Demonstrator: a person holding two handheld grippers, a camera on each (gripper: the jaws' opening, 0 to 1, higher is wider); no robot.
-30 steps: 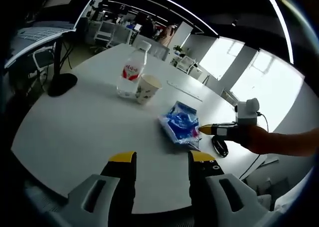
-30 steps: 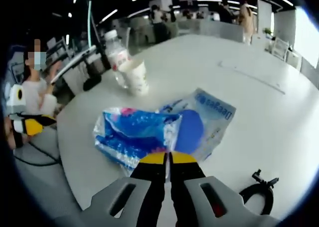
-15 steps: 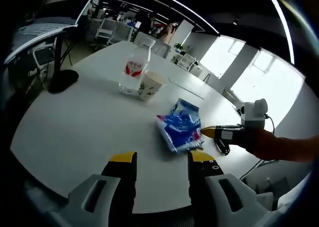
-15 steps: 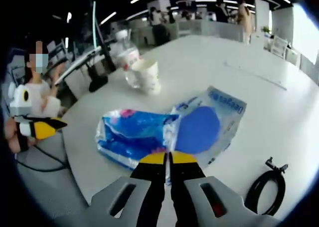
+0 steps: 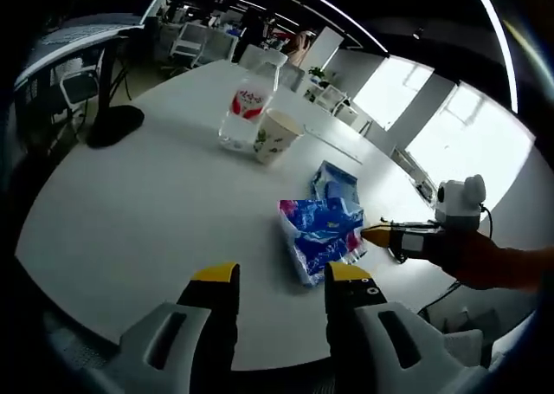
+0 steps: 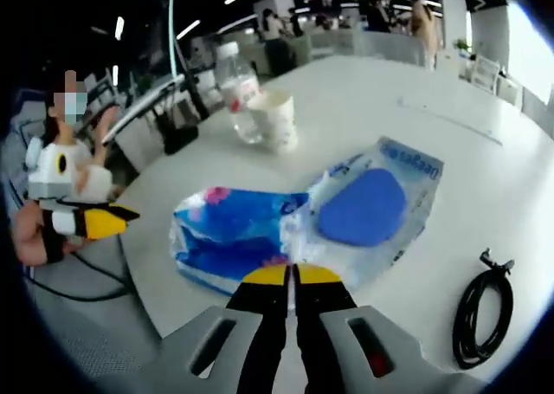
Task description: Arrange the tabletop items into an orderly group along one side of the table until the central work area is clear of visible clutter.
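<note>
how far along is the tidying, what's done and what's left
Early on. The bottle and paper cup stand together at the far side. The right gripper is shut on the blue packet mid-table. The clear pouch and black cable still lie loose.

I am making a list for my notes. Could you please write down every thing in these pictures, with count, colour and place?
Bottle: one, clear with red label, far side of table, beside cup.
Cup: one, white paper, by bottle.
Tissue pack: one, blue, at right fingers.
Pouch: one, clear with blue item, beside pack.
Cable: one, black, coiled, table edge.
Table: one, white.
Monitor stand: one, black, table edge.
Left gripper: open, empty.
Right gripper: shut at pack edge.
</note>
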